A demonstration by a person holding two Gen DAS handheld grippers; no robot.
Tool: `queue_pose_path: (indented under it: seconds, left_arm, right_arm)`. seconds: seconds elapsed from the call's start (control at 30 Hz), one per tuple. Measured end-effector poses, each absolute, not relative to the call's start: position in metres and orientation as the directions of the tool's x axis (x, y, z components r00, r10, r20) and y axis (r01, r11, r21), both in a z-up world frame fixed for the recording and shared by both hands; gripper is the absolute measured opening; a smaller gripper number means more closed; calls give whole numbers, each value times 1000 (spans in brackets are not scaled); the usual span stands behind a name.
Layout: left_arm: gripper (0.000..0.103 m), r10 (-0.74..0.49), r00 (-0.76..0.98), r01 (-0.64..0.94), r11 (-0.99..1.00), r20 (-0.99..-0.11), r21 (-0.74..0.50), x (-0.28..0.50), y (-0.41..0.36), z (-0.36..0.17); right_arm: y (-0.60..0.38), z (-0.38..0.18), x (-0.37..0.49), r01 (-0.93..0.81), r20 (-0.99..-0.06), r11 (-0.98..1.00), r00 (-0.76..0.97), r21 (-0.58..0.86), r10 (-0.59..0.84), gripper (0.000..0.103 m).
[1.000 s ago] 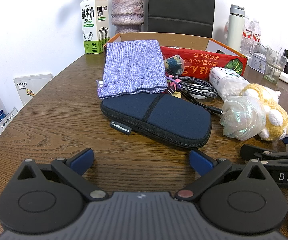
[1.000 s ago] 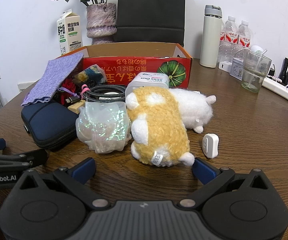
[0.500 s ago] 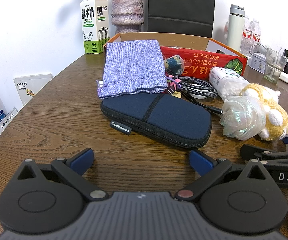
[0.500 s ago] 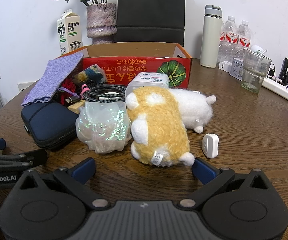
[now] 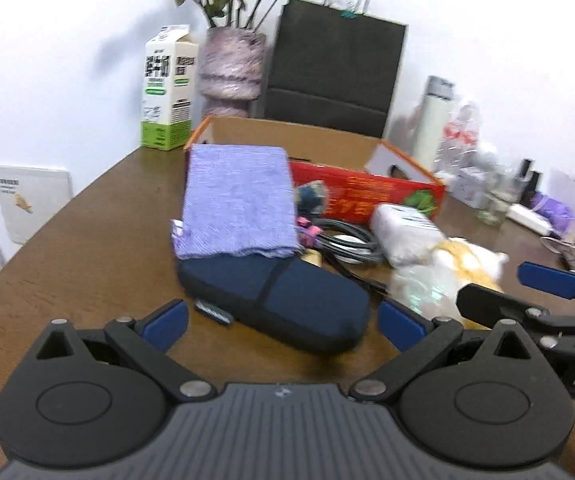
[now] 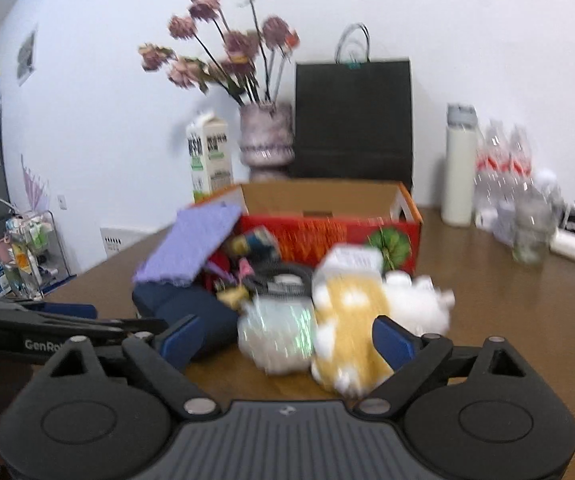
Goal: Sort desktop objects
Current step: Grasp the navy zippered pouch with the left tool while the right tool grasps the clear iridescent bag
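Between your right gripper's (image 6: 285, 342) blue pads sit the yellow plush (image 6: 349, 322) and the shiny bag (image 6: 275, 336), side by side. The jaws are closing but touch neither; nothing is held. Your left gripper (image 5: 283, 322) stands spread and empty, with the navy case (image 5: 283, 300) lying just ahead of its tips, not gripped.

Taking the red box (image 5: 361, 196) as landmark: the case lies in front of it toward you, with the purple cloth (image 5: 237, 204) draped from the box's left corner down onto the case. A coiled cable (image 5: 345, 242) and a white tub (image 5: 403, 232) sit directly in front of the box. The plush and a white plush (image 6: 417, 304) lie in front of its right end. The box looks empty as far as its inside shows.

Risks, as a judgement: with two things inside the right jaws, closing now could pinch the bag along with the plush, or catch only fur and let the toy slip on the lift. If you lift the case, the cloth resting on it may slide off, and the cable beside it could drag. Your two grippers are near each other between the case and the bag; crossing paths could make them knock. Both views are blurred, so small details are unclear.
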State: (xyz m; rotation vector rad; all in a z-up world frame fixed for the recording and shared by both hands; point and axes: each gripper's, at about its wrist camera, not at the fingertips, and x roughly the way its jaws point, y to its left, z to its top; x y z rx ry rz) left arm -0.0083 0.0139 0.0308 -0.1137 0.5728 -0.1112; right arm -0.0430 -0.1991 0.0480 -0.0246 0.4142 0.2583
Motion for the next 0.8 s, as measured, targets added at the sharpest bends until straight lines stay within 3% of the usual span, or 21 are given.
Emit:
queue_pose_path:
  seconds: [0.07,0.1,0.2,0.27,0.3,0.33,0.37,0.4,0.57,0.6,0.73,0.77,0.8]
  left_arm:
    - [103,-119,816,43,988,-566,-146,6,15,29]
    - [103,-182,796,102,980,-578,-169,13,16,28]
    - [103,-226,762,94,966,-607,-241,34,19,22]
    - [100,-219,722,54,964,-657,-262,49,17,15]
    - [98,-230,714,52,959,-661,-278,52,17,13]
    - [95,-224,725,47,959,-651,-278,50,16,14]
    - [84,-224,734,43,957,-641,-285,48,16,15]
    - [73,-228,741,38,953,-631,-299,45,17,15]
    - [34,-290,735,51,925,-613,-376,25,37,19]
    - [3,-288,742,63,929,-605,-364,16,40,21]
    - [1,-226,690,38,960,-688,-276,0,52,19]
    - [3,-209,679,20,964,-704,-267,1,55,16]
    - [14,-218,693,21,959,-688,-283,0,57,17]
  right_arm:
    - [-195,47,-33,-244,-410,970,885,2,223,76]
    - [-193,47,-29,-258,-416,966,878,9,239,67]
    - [-188,39,-12,-314,-471,948,831,44,297,64]
    - [-184,33,-5,-302,-492,953,826,28,276,56]
    - [-182,31,-7,-296,-492,955,828,24,269,42]
    - [-183,30,-7,-298,-495,954,823,39,278,35]
    - [-185,31,-8,-304,-493,951,819,61,294,33]
    - [-188,32,-11,-307,-488,948,817,82,307,24]
    - [-199,35,-26,-280,-480,952,823,125,305,22]
    - [-202,36,-30,-274,-476,952,825,135,305,22]
    - [-210,42,-45,-270,-453,950,835,159,313,22]
    - [-211,43,-48,-275,-446,947,836,164,320,22]
    - [-212,45,-51,-281,-439,945,837,168,327,22]
